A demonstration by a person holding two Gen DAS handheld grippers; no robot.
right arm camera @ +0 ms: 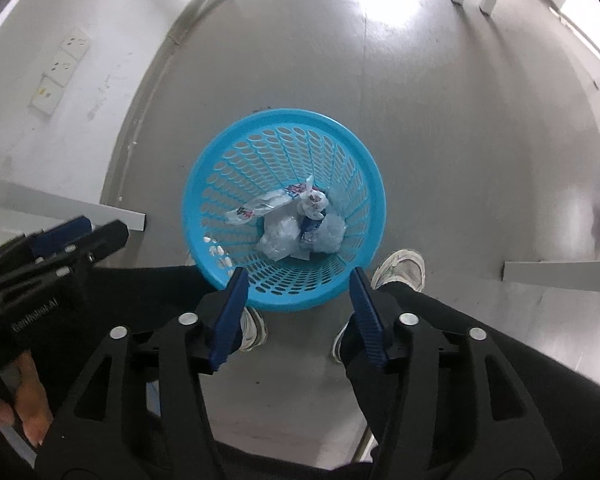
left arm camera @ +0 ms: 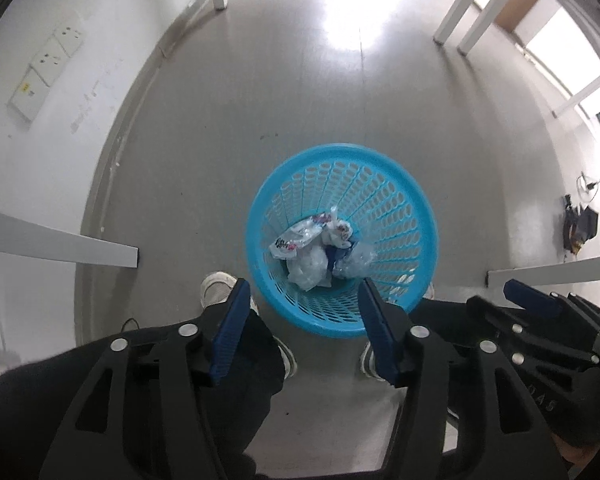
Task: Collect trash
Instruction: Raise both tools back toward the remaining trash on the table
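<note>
A light-blue perforated waste basket (left arm camera: 392,208) stands on the grey floor, straight below both grippers. Crumpled clear and printed plastic wrappers (left arm camera: 314,250) lie at its bottom. My left gripper (left arm camera: 304,286) hangs above the basket's near rim, open, with nothing between its blue pads. At the right edge of the left wrist view is my right gripper (left arm camera: 494,294). From the right wrist, the same basket (right arm camera: 260,160) and wrappers (right arm camera: 286,228) show, and the right gripper (right arm camera: 298,274) is open and empty above the near rim. The left gripper (right arm camera: 100,228) is at the left.
The person's white shoes (left arm camera: 216,290) (right arm camera: 404,268) and dark trouser legs stand close to the basket. White table legs (left arm camera: 100,250) (right arm camera: 560,276) flank it on both sides. Wall sockets (left arm camera: 48,64) are on the left wall. A dark object with a cable (left arm camera: 578,228) lies at the right.
</note>
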